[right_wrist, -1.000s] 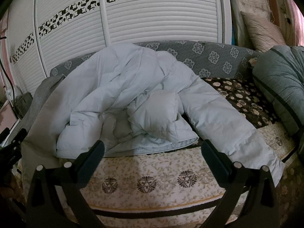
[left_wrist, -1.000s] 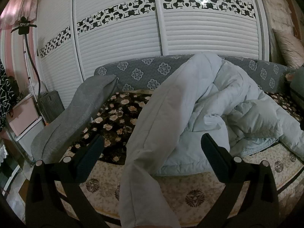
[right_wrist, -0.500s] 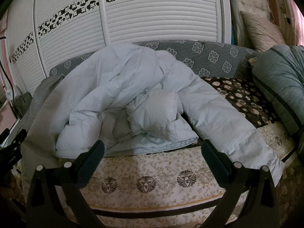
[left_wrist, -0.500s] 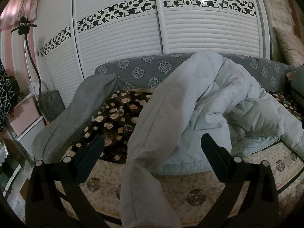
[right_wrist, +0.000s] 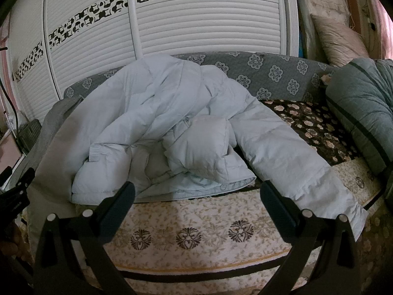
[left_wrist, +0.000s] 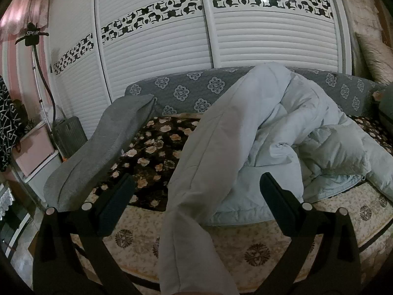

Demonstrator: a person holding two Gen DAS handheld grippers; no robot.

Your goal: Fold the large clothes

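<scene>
Hanging nearest in the left wrist view, the left gripper (left_wrist: 196, 201) has its fingers spread wide with nothing between the pads; one sleeve (left_wrist: 196, 196) of the pale blue puffer coat (left_wrist: 289, 132) drapes down over the front edge of the sofa (left_wrist: 258, 248) right in the gap between them, but whether it touches either finger cannot be told. In the right wrist view the right gripper (right_wrist: 196, 201) is likewise spread wide and empty, facing the cream patterned front edge of the sofa (right_wrist: 196, 221) just below the coat's hem. The coat (right_wrist: 159, 113) lies crumpled across the middle of the seat, its body bunched up against the backrest, its other sleeve (right_wrist: 294, 157) running out over the front edge toward the right. A grey cushion (left_wrist: 98, 152) leans at the left end of the seat, and the dark flowered seat cover (left_wrist: 152, 152) shows between it and the coat. A grey-green quilt (right_wrist: 363, 113) is piled at the right end. Behind the grey patterned backrest (right_wrist: 275, 73) stand white slatted wardrobe doors (left_wrist: 159, 61)
</scene>
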